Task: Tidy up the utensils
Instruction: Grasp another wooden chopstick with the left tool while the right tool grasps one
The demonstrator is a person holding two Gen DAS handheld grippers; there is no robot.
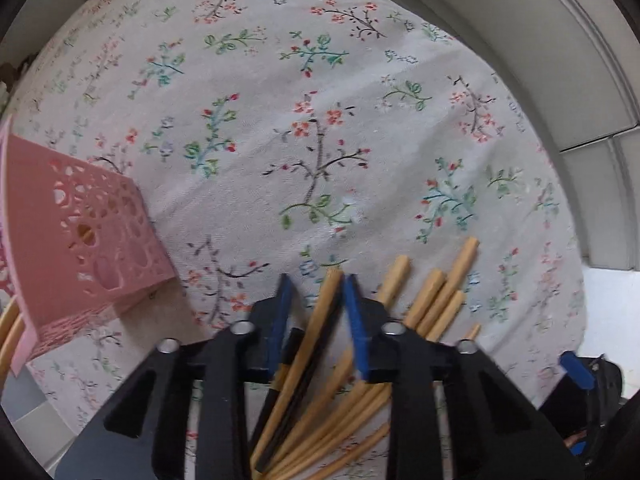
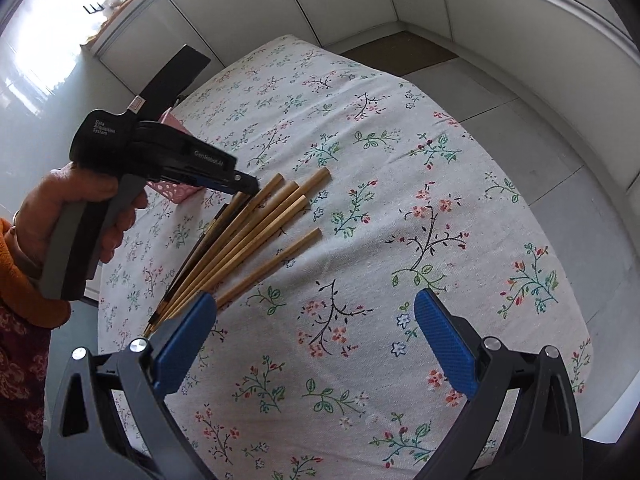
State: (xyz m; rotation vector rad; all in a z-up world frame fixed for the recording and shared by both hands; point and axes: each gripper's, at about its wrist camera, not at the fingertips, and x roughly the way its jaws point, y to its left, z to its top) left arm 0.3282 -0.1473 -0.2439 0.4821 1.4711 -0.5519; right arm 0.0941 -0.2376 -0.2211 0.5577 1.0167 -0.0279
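Several bamboo chopsticks (image 2: 260, 232), with a dark one among them, lie fanned on the flowered tablecloth (image 2: 400, 208). My left gripper (image 1: 317, 280) points down onto the left side of the fan. It is shut on a bamboo chopstick (image 1: 320, 320) and a black one beside it, which cross between its blue pads. The other chopsticks (image 1: 436, 296) lie just right of it. In the right wrist view, a hand holds the left gripper (image 2: 250, 186) over the sticks' thick ends. My right gripper (image 2: 316, 340) hovers open above the cloth, near the thin ends, holding nothing.
A pink perforated holder (image 1: 80, 232) stands on the cloth to the left of the left gripper, with a few chopsticks (image 1: 8, 328) in it; in the right wrist view the pink holder (image 2: 176, 192) is mostly hidden behind the left gripper. White cabinets (image 2: 520, 40) surround the round table.
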